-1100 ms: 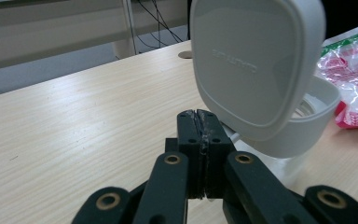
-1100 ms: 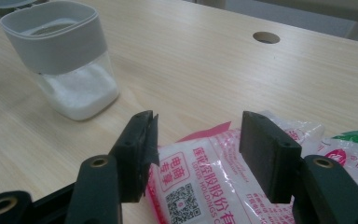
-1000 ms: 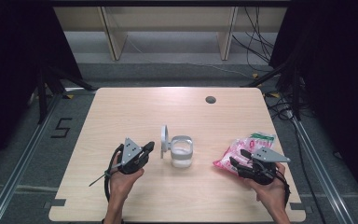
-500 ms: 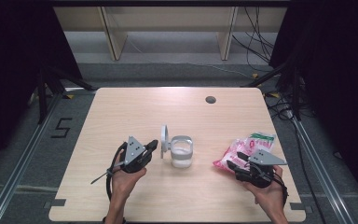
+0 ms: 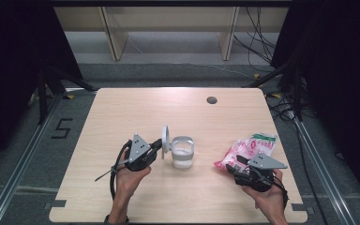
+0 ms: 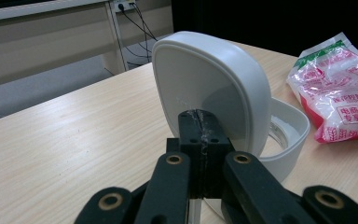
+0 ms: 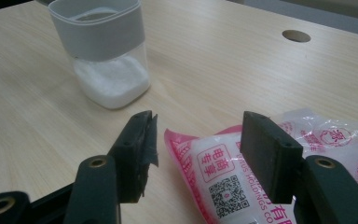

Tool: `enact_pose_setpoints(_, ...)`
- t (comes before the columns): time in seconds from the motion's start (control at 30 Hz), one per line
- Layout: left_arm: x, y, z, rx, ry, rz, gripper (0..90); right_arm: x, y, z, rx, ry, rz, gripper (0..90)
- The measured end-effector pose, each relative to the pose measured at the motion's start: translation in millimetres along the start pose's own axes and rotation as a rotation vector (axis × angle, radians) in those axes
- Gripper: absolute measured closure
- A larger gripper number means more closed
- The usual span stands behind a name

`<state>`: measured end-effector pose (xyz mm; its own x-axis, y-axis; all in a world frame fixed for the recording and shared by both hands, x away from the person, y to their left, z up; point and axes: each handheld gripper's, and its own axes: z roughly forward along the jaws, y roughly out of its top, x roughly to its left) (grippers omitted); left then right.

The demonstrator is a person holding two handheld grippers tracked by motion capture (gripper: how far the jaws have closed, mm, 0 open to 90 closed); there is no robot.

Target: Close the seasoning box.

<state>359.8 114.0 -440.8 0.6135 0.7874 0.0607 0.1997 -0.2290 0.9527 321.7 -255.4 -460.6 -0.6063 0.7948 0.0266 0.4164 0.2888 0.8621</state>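
A clear container [image 5: 183, 153] with a grey collar stands mid-table, with white powder [image 7: 111, 80] in its bottom. Its white lid [image 5: 165, 138] stands upright at the container's left side. My left gripper [image 5: 158, 146] is shut on the lid's [image 6: 209, 88] lower edge, the jaws of the left gripper [image 6: 200, 125] pressed together on it. A pink and white bag [image 5: 248, 147] lies to the right of the container. My right gripper [image 5: 233, 164] is open at the bag's near left corner. In the right gripper view that gripper [image 7: 196, 135] has the bag's corner [image 7: 214, 170] between its jaws, untouched.
A round cable hole [image 5: 211, 100] sits in the wooden table [image 5: 122, 112] near the far edge. The table's right edge runs close behind the bag. Shelving legs and cables stand on the floor beyond the table.
My left gripper has edged right, up to the lid. My right hand has shifted slightly left along the bag's near corner.
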Motion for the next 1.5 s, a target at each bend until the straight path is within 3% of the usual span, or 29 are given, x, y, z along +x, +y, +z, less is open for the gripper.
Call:
enact_pose_setpoints(0.2, -0.6, 1.8, 1.0, -0.007, -0.003, -0.001, 89.3, 3.9, -0.2, -1.1, -0.001, 0.006, 0.006, 44.8)
enact_pose_setpoints(0.23, -0.8, 2.1, 1.4, -0.006, -0.006, 0.003, 89.3, 2.0, 0.4, -1.4, -0.007, 0.002, -0.022, 44.8)
enact_pose_setpoints(0.3, -1.6, 2.3, 2.2, -0.004, -0.003, 0.004, 89.2, 1.9, 0.3, -1.0, -0.007, 0.017, -0.026, 44.7)
enact_pose_setpoints(0.33, -0.3, 2.8, 4.4, -0.026, -0.011, 0.034, 89.2, 2.7, 0.1, -1.3, -0.007, 0.016, -0.021, 44.6)
enact_pose_setpoints(0.37, -0.8, 3.1, 3.8, -0.013, -0.006, 0.045, 89.2, 3.4, -0.1, -1.5, -0.007, 0.013, -0.017, 44.6)
enact_pose_setpoints(0.9, -10.0, 4.9, 10.4, -0.019, -0.027, 0.049, 87.9, 3.0, -0.8, -3.5, -0.009, 0.01, -0.038, 44.5)
enact_pose_setpoints(1.1, -17.7, 6.4, 15.3, -0.03, -0.061, 0.047, 86.2, 3.1, -1.2, -3.9, -0.011, 0.011, -0.037, 44.5)
enact_pose_setpoints(1.27, -18.6, 6.7, 11.8, -0.023, -0.07, 0.031, 75.5, 3.7, -1.8, -4.7, -0.015, 0.01, -0.017, 44.3)
enact_pose_setpoints(1.43, -19.6, 5.5, 8.3, -0.027, -0.07, 0.025, 59.6, 2.8, -1.7, -4.2, -0.018, 0.015, -0.031, 44.1)
enact_pose_setpoints(1.47, -19.3, 5.3, 8.0, -0.033, -0.074, 0.027, 56.2, 5.8, -2.3, -5.2, -0.01, 0.012, 0.01, 44.0)
enact_pose_setpoints(1.5, -19.4, 5.3, 7.2, -0.031, -0.077, 0.028, 54.7, 5.5, -2.3, -5.0, -0.01, 0.014, 0.007, 44.0)
